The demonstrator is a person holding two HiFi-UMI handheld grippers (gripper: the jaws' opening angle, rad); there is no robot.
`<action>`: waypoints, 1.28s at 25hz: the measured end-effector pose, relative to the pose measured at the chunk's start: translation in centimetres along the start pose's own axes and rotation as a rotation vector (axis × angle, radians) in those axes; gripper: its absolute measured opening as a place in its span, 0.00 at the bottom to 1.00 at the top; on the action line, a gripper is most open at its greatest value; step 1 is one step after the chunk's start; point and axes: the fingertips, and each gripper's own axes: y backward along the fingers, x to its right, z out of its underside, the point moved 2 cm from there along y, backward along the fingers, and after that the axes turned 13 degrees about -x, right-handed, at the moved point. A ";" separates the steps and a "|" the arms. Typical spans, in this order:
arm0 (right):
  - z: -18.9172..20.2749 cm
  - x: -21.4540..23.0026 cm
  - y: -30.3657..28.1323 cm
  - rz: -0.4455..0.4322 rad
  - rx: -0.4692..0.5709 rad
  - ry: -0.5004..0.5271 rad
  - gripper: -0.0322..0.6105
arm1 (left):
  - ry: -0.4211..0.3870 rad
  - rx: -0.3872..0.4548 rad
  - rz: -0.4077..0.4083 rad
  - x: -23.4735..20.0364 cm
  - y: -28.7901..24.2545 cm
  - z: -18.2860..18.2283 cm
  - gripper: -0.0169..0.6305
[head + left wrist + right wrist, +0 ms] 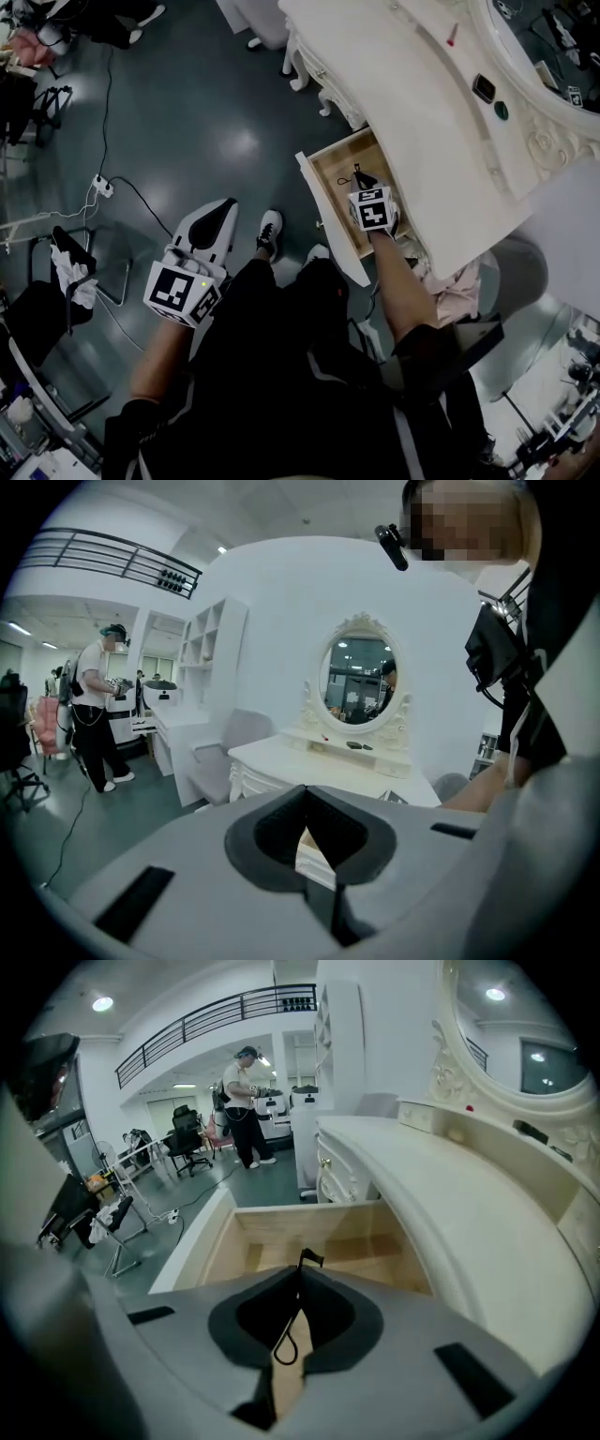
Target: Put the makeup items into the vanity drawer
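The vanity drawer (330,167) stands pulled open, its pale wooden floor (356,1246) bare. My right gripper (362,185) hangs over it, shut on a thin black makeup tool (301,1274) with a loop at its lower end; the tool's tip (358,174) pokes out over the drawer. On the white vanity top (412,103) lie a red stick (451,37), a black compact (484,88) and a dark round item (502,110). My left gripper (221,210) is held low at the left, away from the vanity, jaws shut with nothing in them (315,878).
A grey chair (527,272) stands right of the drawer, with pink cloth (452,286) beside it. A power strip and cable (103,186) lie on the floor at left, near a black chair (66,272). A person (246,1101) stands far back.
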 end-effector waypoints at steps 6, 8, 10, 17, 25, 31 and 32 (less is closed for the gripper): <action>1.0 0.0 -3.0 -0.017 -0.050 0.011 0.07 | 0.031 -0.011 -0.043 -1.1 0.6 0.8 0.03; 1.0 0.1 -3.7 -0.019 -0.059 0.006 0.07 | 0.031 -0.014 -0.058 -1.6 0.9 0.9 0.03; 1.1 0.4 -4.5 -0.018 -0.069 0.002 0.07 | 0.034 -0.018 -0.066 -1.8 1.1 1.0 0.03; 1.6 0.6 -6.2 -0.028 -0.103 -0.007 0.08 | 0.071 -0.007 -0.061 -1.7 1.1 1.3 0.03; 1.9 0.4 -6.7 -0.039 -0.103 -0.015 0.08 | 0.086 -0.008 -0.085 -2.4 1.2 1.6 0.03; 2.2 0.4 -7.1 -0.039 -0.111 -0.018 0.08 | 0.082 -0.013 -0.075 -2.5 1.0 1.7 0.03; 2.2 0.5 -7.3 -0.035 -0.115 -0.018 0.09 | 0.081 -0.013 -0.075 -2.6 1.0 1.7 0.03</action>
